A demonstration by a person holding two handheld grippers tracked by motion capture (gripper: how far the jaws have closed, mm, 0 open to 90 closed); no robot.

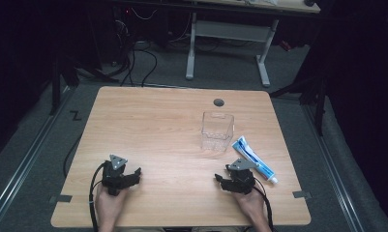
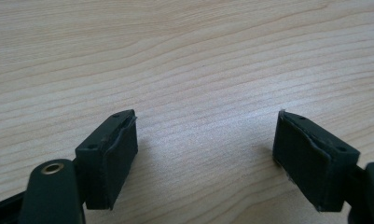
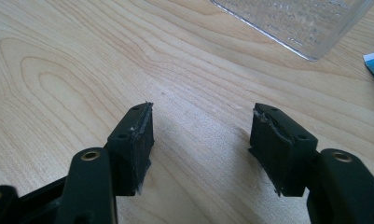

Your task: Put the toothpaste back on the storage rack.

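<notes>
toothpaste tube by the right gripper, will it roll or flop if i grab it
The toothpaste tube lies flat on the table, so it probably won't roll. Its body looks soft and flattened toward the wide end, so it may dent or sag when pinched. It likely lifts easily, being slim beside the clear container.

A dim lab: a wooden bench (image 1: 153,121) on grey carpet, floor rails (image 1: 22,159), tangled cables (image 1: 138,58) and a second desk (image 1: 230,29) behind.

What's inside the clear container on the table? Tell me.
Nothing shows inside the clear container; through its walls only the wooden table appears. The toothpaste tube lies outside it, to its right. Its floor is too small and faint to check closely.
</notes>
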